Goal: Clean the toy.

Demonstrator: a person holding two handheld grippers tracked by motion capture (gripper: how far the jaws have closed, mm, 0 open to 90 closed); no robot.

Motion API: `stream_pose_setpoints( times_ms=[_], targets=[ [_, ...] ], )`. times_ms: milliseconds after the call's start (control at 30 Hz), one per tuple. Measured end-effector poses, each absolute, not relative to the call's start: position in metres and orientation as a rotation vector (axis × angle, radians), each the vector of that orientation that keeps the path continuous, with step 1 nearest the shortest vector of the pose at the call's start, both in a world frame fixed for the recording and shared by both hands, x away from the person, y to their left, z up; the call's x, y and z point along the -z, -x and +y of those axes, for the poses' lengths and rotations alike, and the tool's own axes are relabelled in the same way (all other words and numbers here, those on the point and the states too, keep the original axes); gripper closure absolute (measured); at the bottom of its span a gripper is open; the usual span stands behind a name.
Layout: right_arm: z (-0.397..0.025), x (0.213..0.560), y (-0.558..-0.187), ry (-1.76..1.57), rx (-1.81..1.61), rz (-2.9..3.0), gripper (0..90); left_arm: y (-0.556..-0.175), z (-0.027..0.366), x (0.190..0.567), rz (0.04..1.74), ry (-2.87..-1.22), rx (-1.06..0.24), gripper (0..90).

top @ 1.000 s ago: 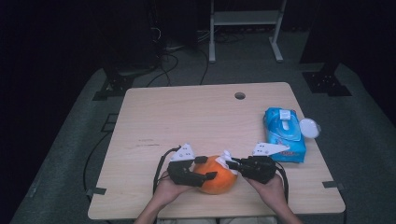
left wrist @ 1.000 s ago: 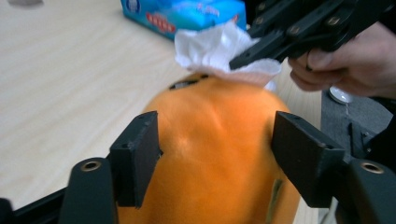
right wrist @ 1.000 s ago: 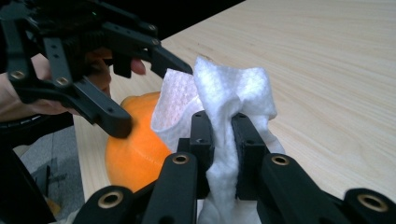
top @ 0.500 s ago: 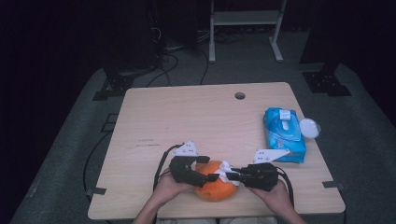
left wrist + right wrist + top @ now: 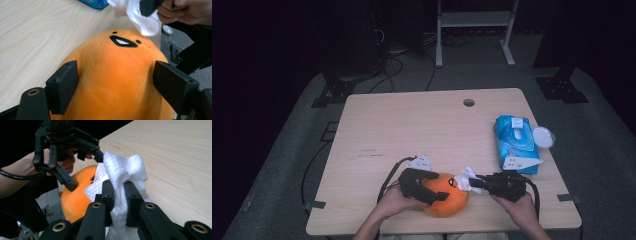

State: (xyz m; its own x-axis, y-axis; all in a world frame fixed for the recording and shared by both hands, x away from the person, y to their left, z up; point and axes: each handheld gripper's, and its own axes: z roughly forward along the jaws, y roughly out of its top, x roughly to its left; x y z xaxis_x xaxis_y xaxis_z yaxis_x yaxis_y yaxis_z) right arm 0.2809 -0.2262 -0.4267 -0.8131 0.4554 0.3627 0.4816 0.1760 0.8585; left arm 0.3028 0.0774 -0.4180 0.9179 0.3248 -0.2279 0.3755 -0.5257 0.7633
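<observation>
An orange plush toy (image 5: 446, 199) with a small black face lies near the table's front edge. My left gripper (image 5: 428, 189) is shut on it, one jaw on each flank of the plush toy (image 5: 117, 82). The left gripper (image 5: 118, 70) holds it face up. My right gripper (image 5: 478, 183) is shut on a crumpled white wipe (image 5: 465, 178). The wipe (image 5: 143, 18) touches the top of the toy beside its face. In the right gripper view the wipe (image 5: 122, 167) bulges out of the right gripper (image 5: 117, 186), with the plush toy (image 5: 75, 200) behind.
A blue pack of wet wipes (image 5: 517, 142) lies at the table's right edge, with a round white lid (image 5: 543, 136) beside it. The wooden table (image 5: 412, 125) has a cable hole (image 5: 469, 102) at the back. Cables trail from both grippers.
Both hands and the plush toy have shifted slightly toward the front edge. The wipe has stayed against the toy's head.
</observation>
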Motion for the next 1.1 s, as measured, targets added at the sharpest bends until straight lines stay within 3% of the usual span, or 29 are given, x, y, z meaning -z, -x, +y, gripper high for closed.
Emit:
stream_pose_setpoints(
  times_ms=[67, 133, 167, 200, 267, 400, 733, 933, 1100],
  targets=[
    [-0.23, 0.426, -0.281, 0.961, 1.766, -2.387, 79.8, -0.301, 0.075, 0.418, 0.49, -2.183, 0.045, 24.8],
    [-0.23, 0.426, -0.28, 0.959, 1.769, -2.388, 79.8, -0.3, 0.074, 0.418, 0.484, -2.191, 0.03, 35.1],
    [-0.231, 0.425, -0.28, 0.957, 1.77, -2.392, 79.8, -0.297, 0.072, 0.419, 0.487, -2.193, -0.01, 35.1],
    [-0.232, 0.424, -0.281, 0.958, 1.777, -2.389, 79.8, -0.295, 0.07, 0.421, 0.493, -2.197, -0.03, 45.4],
    [-0.235, 0.423, -0.282, 0.965, 1.789, -2.38, 79.8, -0.291, 0.068, 0.421, 0.484, -2.202, -0.071, 55.3],
    [-0.241, 0.422, -0.283, 0.985, 1.798, -2.378, 79.8, -0.288, 0.068, 0.413, 0.479, -2.18, -0.129, 67.2],
    [-0.247, 0.424, -0.292, 1.03, 1.809, -2.381, 79.5, -0.313, 0.076, 0.387, 0.554, -2.113, -0.306, 68.7],
    [-0.251, 0.428, -0.301, 1.073, 1.765, -2.458, 79.5, -0.347, 0.082, 0.389, 0.634, -2.101, -0.515, 67.5],
    [-0.257, 0.438, -0.307, 1.122, 1.688, -2.519, 79.4, -0.362, 0.08, 0.397, 0.682, -2.087, -0.519, 65.4]
  ],
)
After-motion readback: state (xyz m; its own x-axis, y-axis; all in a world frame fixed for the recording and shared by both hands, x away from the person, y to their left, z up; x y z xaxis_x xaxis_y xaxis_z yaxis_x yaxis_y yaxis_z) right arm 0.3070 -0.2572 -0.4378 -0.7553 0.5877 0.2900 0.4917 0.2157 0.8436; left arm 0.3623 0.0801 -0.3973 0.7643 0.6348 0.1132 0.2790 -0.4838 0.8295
